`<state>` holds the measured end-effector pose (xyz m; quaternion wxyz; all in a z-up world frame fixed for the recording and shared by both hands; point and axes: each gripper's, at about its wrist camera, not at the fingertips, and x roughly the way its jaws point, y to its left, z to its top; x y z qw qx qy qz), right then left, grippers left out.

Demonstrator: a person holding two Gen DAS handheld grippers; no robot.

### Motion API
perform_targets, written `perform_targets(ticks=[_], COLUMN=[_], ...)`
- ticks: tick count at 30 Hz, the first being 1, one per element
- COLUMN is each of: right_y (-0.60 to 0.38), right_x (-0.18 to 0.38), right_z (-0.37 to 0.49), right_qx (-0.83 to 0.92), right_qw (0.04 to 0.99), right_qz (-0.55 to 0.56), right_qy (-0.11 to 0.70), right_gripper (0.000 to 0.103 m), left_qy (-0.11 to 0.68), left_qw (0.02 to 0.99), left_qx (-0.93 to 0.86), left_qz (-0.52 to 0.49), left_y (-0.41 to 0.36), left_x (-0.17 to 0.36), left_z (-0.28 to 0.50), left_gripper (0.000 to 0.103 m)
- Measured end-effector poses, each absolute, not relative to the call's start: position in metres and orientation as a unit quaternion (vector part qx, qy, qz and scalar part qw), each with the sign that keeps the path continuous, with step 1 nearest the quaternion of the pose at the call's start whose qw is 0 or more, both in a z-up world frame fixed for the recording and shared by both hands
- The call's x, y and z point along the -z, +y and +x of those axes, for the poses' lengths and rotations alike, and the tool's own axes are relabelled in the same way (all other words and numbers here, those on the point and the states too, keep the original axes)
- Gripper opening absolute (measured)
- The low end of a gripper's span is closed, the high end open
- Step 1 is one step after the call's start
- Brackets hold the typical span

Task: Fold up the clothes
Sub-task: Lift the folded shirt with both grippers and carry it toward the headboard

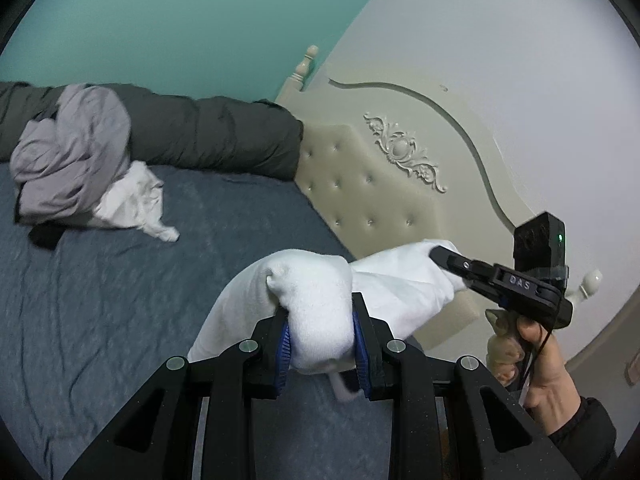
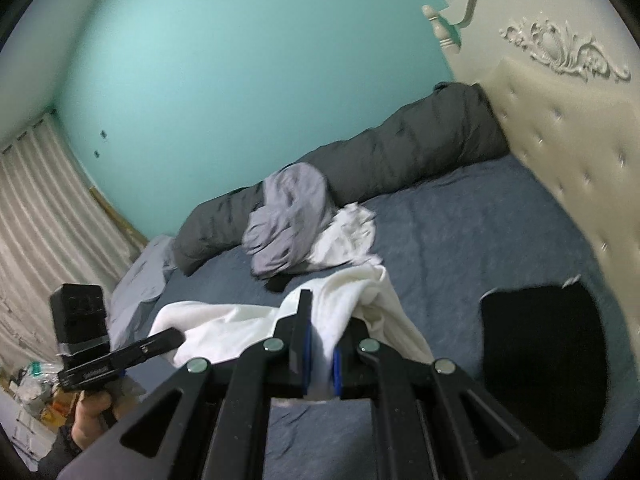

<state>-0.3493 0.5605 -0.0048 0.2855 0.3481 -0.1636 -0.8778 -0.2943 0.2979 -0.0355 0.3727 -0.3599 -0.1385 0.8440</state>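
Note:
A white garment (image 1: 320, 300) hangs above the blue bed, held by both grippers. My left gripper (image 1: 320, 332) is shut on a thick bunched fold of it between the blue pads. The right gripper (image 1: 444, 258) shows at the right of the left wrist view, pinching the garment's other end. In the right wrist view my right gripper (image 2: 320, 344) is shut on a thin layer of the white garment (image 2: 240, 324), and the left gripper (image 2: 176, 336) bites the cloth at the lower left.
A pile of grey and white clothes (image 1: 76, 160) (image 2: 296, 224) lies further back on the blue sheet (image 1: 100, 300), against a rolled dark duvet (image 1: 208, 136). A cream tufted headboard (image 1: 360, 184) stands on the right. A folded black garment (image 2: 544, 364) lies near the headboard.

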Motion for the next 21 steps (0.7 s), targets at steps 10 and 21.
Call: perform_targets(ticks=[10, 21], right_y=[0.639, 0.737], right_x=[-0.005, 0.067], right_z=[-0.462, -0.493], right_qx=[0.901, 0.915], right_qw=[0.238, 0.140], right_qz=[0.326, 0.355], right_qy=[-0.162, -0.130], right_gripper=[0.007, 0.007], left_qy=[-0.134, -0.095], left_qw=[0.378, 0.401], left_qx=[-0.844, -0.830], left_qz=[-0.356, -0.377], left_y=[0.409, 0.545], left_x=[0.039, 0.114], left_z=[-0.392, -0.425], left_gripper=[0.028, 0.028])
